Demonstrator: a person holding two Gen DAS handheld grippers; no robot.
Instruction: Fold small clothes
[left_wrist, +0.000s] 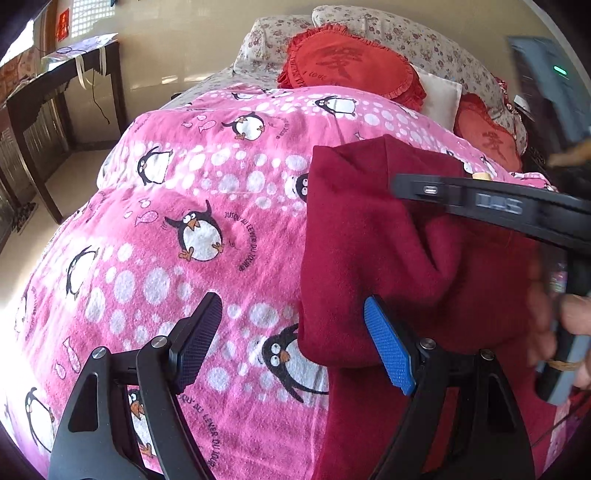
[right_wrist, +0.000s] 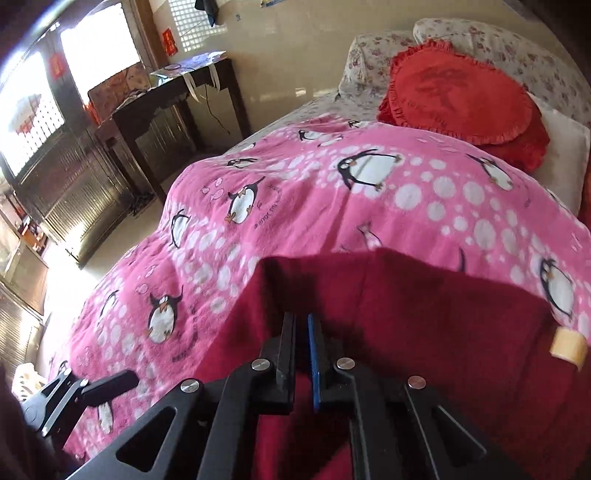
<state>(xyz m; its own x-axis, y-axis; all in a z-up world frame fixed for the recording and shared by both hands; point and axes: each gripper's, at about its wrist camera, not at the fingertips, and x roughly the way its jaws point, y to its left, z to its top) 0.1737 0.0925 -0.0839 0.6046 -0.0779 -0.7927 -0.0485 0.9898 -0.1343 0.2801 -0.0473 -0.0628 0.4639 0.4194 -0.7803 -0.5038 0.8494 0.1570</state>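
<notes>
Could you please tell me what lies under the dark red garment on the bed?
The dark red garment lies on the pink penguin blanket. Whatever sits beneath its folds is covered.

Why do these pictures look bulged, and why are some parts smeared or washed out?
Both views come through fisheye lenses, so the pink penguin blanket bulges like a dome and the corners go black. In the left wrist view, the right gripper is motion-blurred, while the red garment stays sharp. In the right wrist view, the window is blown out white, and sunlight glares on the floor.

The right tool (left_wrist: 491, 206) is motion-blurred, and the red garment (left_wrist: 388, 258) runs off-frame.
</notes>
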